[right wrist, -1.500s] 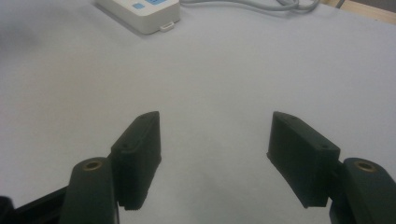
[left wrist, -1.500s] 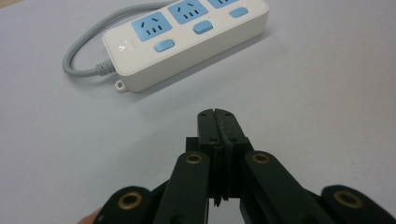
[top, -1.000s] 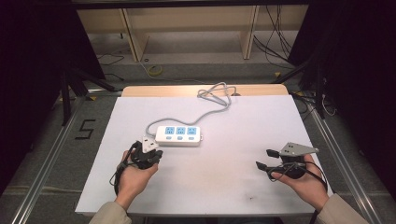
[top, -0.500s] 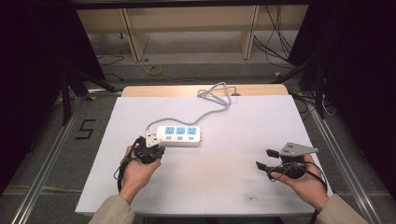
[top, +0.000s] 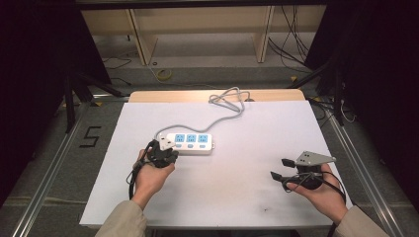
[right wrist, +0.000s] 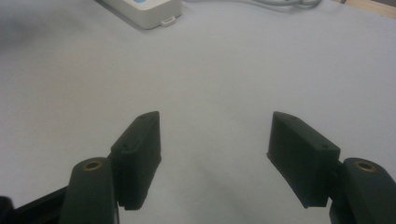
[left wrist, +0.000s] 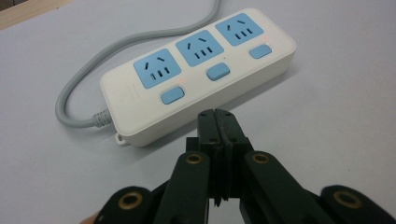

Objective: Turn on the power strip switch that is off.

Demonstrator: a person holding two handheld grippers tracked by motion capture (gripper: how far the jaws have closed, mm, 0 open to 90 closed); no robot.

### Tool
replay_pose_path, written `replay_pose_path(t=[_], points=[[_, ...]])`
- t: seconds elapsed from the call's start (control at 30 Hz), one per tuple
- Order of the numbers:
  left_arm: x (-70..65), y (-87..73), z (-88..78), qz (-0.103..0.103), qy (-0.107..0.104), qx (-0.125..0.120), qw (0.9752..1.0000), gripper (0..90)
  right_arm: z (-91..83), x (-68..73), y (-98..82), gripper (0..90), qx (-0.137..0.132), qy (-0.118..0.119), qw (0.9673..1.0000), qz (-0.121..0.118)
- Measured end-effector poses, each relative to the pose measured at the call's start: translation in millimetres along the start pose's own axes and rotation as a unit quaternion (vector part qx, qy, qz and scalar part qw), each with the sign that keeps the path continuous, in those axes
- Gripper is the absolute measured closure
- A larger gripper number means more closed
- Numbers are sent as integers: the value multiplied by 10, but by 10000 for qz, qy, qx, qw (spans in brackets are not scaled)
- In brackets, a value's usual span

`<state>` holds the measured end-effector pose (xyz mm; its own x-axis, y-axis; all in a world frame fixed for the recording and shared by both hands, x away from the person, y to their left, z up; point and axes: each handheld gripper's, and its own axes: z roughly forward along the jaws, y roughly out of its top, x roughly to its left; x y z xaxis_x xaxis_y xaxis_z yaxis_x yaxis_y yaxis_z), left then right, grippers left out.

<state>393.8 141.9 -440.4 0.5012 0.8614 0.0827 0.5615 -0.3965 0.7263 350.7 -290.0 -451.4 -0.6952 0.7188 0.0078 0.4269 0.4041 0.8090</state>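
Observation:
A white power strip [top: 190,143] with three blue sockets and three blue switches lies on the white table sheet [top: 237,197], left of centre. Small red lights glow beside its switches [left wrist: 172,94]. My left gripper [top: 163,148] is at the strip's left end. In the left gripper view its jaws are pressed together with nothing between them, and the tip [left wrist: 218,116] hovers just short of the strip's [left wrist: 201,70] near side, by the first switch. My right gripper [top: 280,169] rests low at the right, open and empty [right wrist: 215,126]. A corner of the strip [right wrist: 144,9] lies far ahead of it.
The strip's grey cable [top: 225,106] loops toward the far wooden table edge [top: 197,95]. Wooden shelving [top: 197,29] stands behind the table. Metal rails [top: 49,173] run along both sides, and a "5" mark [top: 90,137] is on the floor at left.
My left gripper has crept a little forward and right, closer to the power strip's left end. The right gripper has stayed where it was.

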Motion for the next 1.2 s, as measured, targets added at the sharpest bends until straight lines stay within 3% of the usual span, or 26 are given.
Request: replay_pose_path(t=[1.2], points=[[-19, 232, 238, 84, 2, -5, 10000, 897, 25, 9, -10, 349, 54, -6, 10000, -10]])
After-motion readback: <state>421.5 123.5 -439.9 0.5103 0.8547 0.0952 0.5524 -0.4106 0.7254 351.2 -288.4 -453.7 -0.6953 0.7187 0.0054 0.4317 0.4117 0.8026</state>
